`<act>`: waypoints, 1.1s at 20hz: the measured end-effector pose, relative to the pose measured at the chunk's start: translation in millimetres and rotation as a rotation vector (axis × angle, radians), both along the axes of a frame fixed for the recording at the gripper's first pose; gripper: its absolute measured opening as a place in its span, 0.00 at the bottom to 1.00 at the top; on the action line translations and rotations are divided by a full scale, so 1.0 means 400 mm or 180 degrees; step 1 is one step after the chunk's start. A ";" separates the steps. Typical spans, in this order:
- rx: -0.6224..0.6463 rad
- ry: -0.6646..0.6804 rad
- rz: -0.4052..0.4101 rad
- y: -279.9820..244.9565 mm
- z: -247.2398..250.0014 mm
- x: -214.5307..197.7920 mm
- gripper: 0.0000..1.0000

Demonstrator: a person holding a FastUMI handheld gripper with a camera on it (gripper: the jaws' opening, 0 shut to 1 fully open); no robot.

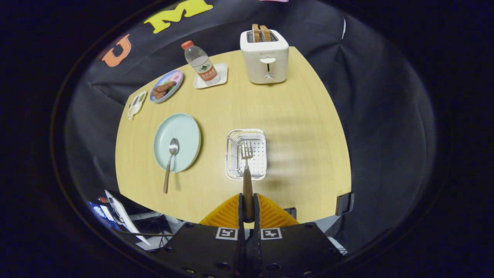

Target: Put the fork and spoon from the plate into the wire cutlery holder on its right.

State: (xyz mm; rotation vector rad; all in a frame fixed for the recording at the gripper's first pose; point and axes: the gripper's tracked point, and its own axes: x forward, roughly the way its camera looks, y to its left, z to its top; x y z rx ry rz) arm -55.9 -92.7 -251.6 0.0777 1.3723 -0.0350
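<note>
Tongs (pixel 248 206) at bottom centre of the gripper view, both fingers pressed on the brown handle of the fork (pixel 247 170). Fork pointing straight ahead, tines up over the wire cutlery holder (pixel 231 154), which sits mid-frame on the bench (pixel 301 116); cannot tell whether the tines already touch the holder or hang above it. Spoon (pixel 170 162) still lying on the pale plate (pixel 185 127) at centre left, bowl on the plate, handle trailing past the near rim onto the bench. Plate and holder well apart.

Farther back, upper part of the frame: toaster (pixel 264 56) with two slices in its slots, water bottle (pixel 200 63) on a small white tray (pixel 222 73), a patterned dish (pixel 166 85) with food at upper left.

Judged by look: fork stiff, light, metal head smooth and likely slippery; handle the better hold, gripped near its end as now. Same for the spoon, best taken where the handle overhangs the rim, clear of the plate. Roughly halfway through the task.
</note>
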 end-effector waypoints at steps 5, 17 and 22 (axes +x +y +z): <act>0.0025 -0.0207 -0.0055 -0.001 0.011 0.037 0.33; -0.0065 -0.1591 0.0372 0.215 0.155 0.093 0.97; 0.0165 -0.1298 0.0540 0.413 0.045 0.031 0.97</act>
